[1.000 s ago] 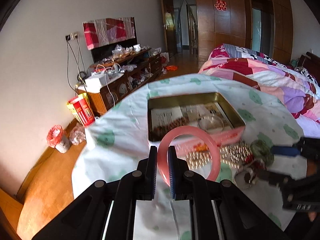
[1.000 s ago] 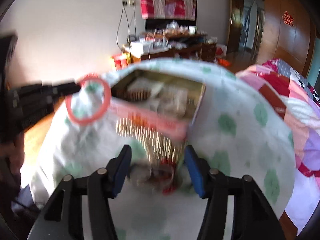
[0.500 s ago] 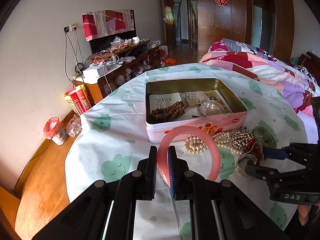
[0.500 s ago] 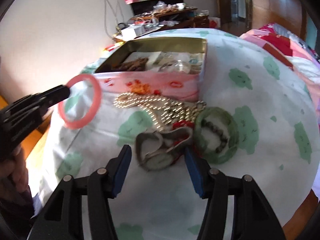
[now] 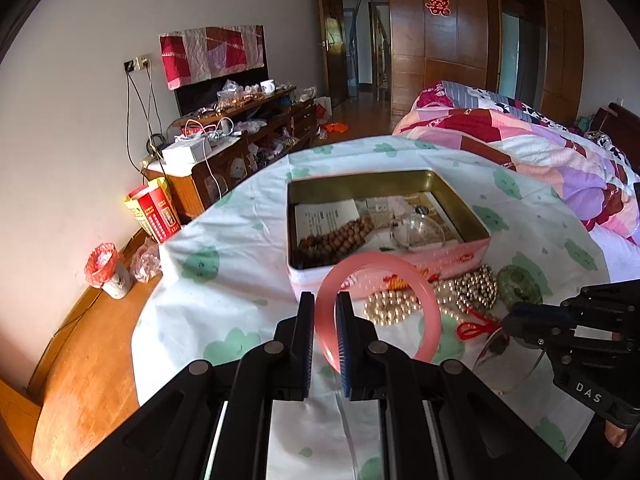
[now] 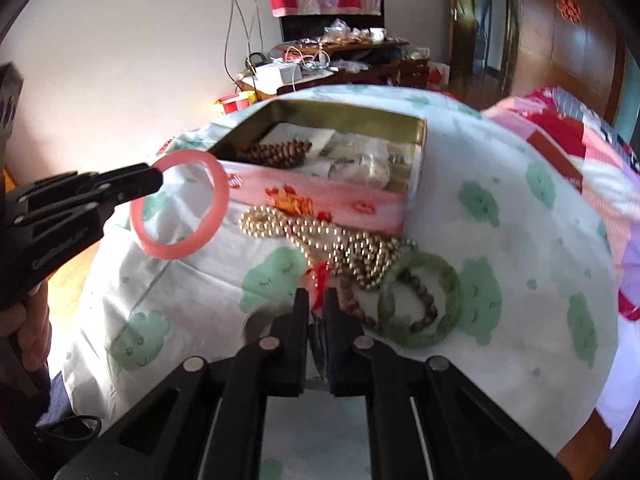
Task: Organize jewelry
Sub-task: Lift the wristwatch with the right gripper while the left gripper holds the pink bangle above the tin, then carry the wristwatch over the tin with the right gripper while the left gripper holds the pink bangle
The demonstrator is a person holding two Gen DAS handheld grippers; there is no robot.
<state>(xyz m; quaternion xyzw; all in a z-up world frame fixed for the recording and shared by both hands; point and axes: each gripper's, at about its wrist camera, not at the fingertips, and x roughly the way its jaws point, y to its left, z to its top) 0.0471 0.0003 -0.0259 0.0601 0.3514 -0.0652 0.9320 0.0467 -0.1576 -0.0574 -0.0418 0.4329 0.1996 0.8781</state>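
My left gripper (image 5: 323,308) is shut on a pink bangle (image 5: 376,304) and holds it upright above the table, in front of the pink tin (image 5: 384,176). The same left gripper (image 6: 154,178) and pink bangle (image 6: 180,204) appear at the left of the right wrist view. My right gripper (image 6: 316,300) is shut on a thin silvery bracelet (image 5: 494,346) by the jewelry pile. A gold bead necklace (image 6: 340,240), a red cord knot (image 6: 320,276) and a green bangle (image 6: 420,300) lie on the cloth. Brown beads (image 5: 336,236) rest in the tin.
The table carries a white cloth with green prints (image 5: 224,248). A quilted bed (image 5: 540,148) stands at the right. Along the wall are a cluttered wooden cabinet (image 5: 240,136) and a small bin with a red bag (image 5: 106,268). Papers and a clear bangle lie in the tin.
The right gripper's jaws have come together on the silvery bracelet that lay between them. The left gripper keeps the pink bangle in the same place.
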